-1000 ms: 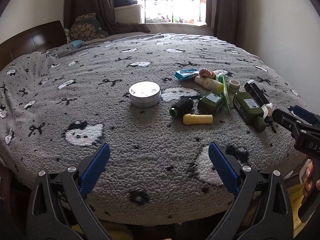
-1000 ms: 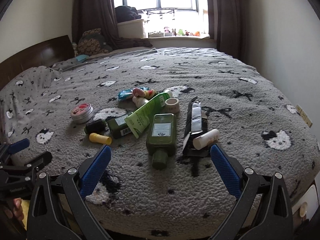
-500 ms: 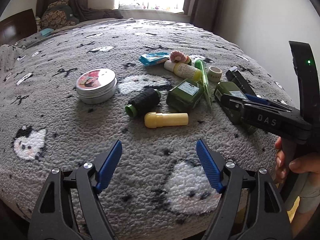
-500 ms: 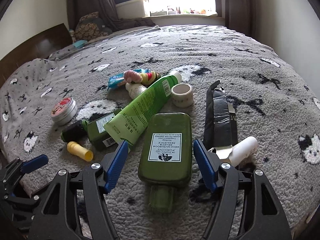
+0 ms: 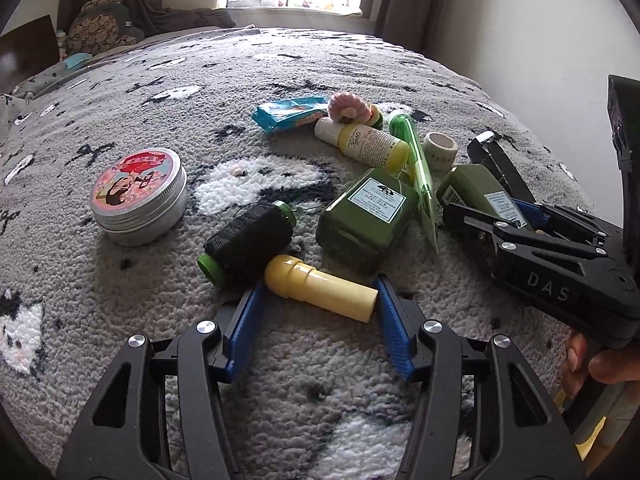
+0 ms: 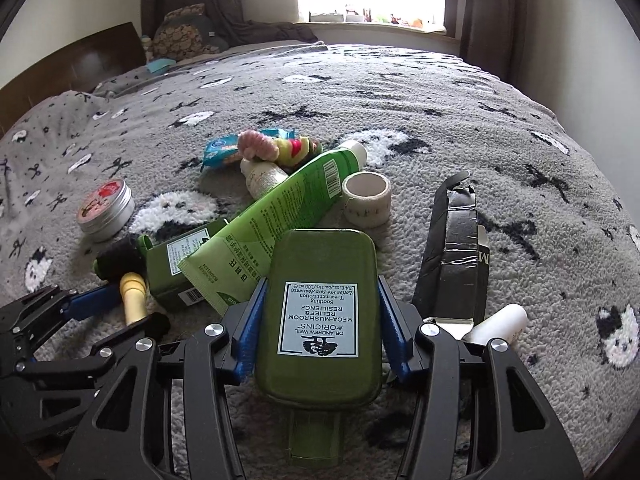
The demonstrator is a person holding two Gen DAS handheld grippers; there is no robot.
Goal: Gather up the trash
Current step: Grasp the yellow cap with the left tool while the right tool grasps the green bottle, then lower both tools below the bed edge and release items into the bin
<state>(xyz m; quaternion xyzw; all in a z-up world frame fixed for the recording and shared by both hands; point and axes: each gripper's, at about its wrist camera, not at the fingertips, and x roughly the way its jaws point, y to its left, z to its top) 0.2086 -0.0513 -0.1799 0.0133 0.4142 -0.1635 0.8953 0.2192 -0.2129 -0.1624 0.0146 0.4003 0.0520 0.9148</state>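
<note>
**Both tongs closing around trash on the bed**

Through my left camera, my left gripper [image 5: 318, 300] is straddling the yellow tube [image 5: 320, 288] lying on the grey blanket [image 5: 120, 288]. Its jaws have just been closing, and the blue pads are sitting at the tube's two ends; I cannot tell whether they are pressing yet. The black thread spool [image 5: 250, 244] is touching the tube's cap. My right gripper [image 5: 532, 220] is reaching in from the right edge, hiding most of the green bottle beneath it, with its handle running out of frame.

Through my right camera, my right gripper [image 6: 318, 328] is flanking the large green bottle [image 6: 320, 320], jaws just having narrowed, pads right against its sides. The bottle's cap is partly hiding under the gripper body. The green tube [image 6: 280, 208] is overlapping the smaller green bottle [image 6: 176, 264].
</note>
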